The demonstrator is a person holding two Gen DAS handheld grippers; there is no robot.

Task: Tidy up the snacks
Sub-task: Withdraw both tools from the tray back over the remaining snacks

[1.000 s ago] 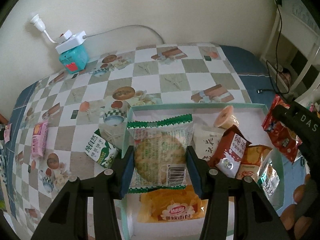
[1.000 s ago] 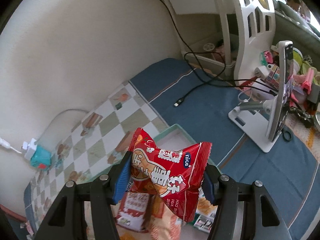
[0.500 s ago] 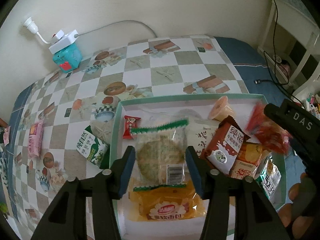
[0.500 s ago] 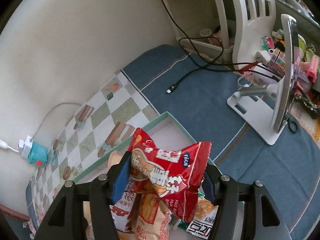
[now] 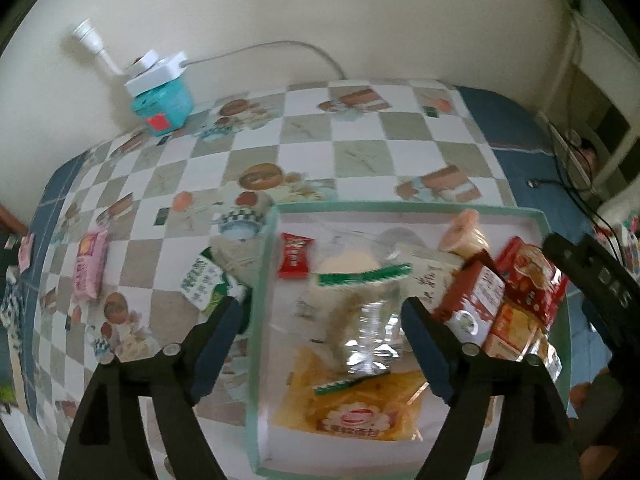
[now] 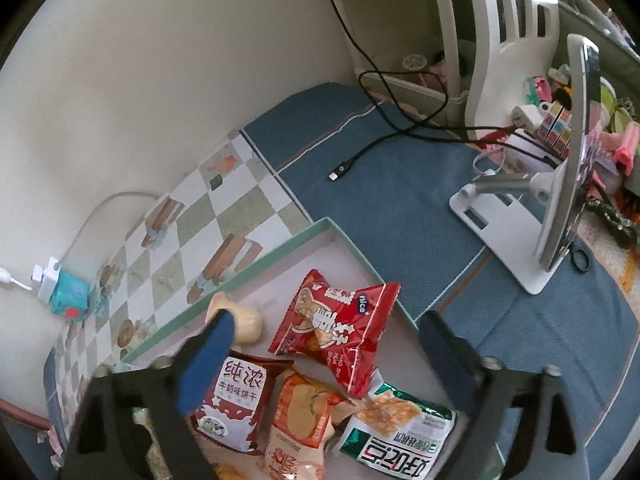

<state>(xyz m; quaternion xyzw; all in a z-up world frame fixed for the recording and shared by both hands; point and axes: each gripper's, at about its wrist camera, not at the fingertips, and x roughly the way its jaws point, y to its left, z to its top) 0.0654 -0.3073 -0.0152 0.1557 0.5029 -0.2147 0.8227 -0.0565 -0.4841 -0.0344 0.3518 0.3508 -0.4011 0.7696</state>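
Both tools have just been opening & we've let go of both packs. Left tool: jaws wide apart, the clear cookie pack w/ green trim between them but pads off it; it's blurred, lying in the tray over the yellow bread pack. Half a sec ago we were still pinching it. Right tool: jaws also wide apart, the red "nice" pack is out of the grip & lies on the tray floor near the far right corner, its lower edge over the orange chip pack.

Also in the tray: small red candy near the left wall, pale jelly cup by the far wall, brown milk-biscuit pack, green-white cracker pack.

Outside the tray on the checkered surface: green-white milk carton just beside the tray's left wall, pink pack well off to the left, teal box w/ white plug at the wall. Right of the tray, blue cloth w/ a black cable & a white stand.
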